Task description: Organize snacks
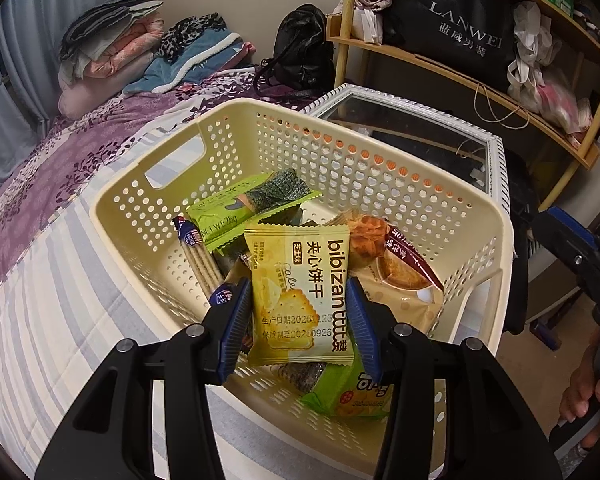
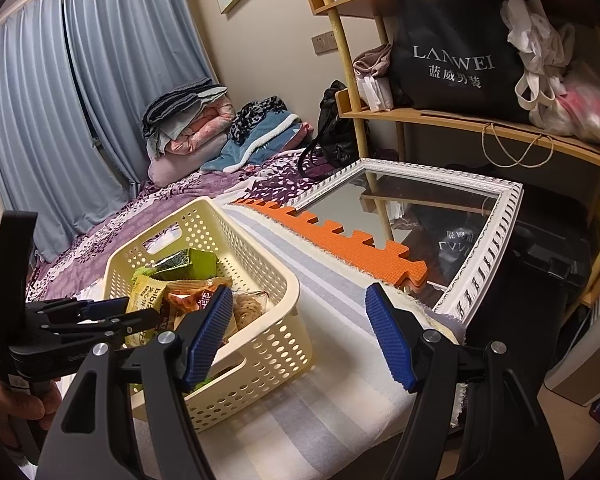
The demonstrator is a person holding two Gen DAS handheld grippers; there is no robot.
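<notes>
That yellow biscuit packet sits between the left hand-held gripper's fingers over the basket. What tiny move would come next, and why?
Probably just backing the left hand-held gripper up and away. The yellow biscuit packet sits between its blue pads over the other snacks in the cream basket, though whether the pads touch it is unclear. The right hand-held gripper is open and empty beside the basket.

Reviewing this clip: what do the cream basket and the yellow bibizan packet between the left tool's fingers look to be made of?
Basket: apparently moulded plastic, matte cream; perforated walls and cut-out handles suggest it.
Bibizan packet: seemingly thin plastic film, semi-glossy, printed, with crimped serrated ends, between the left tool fingers.
</notes>
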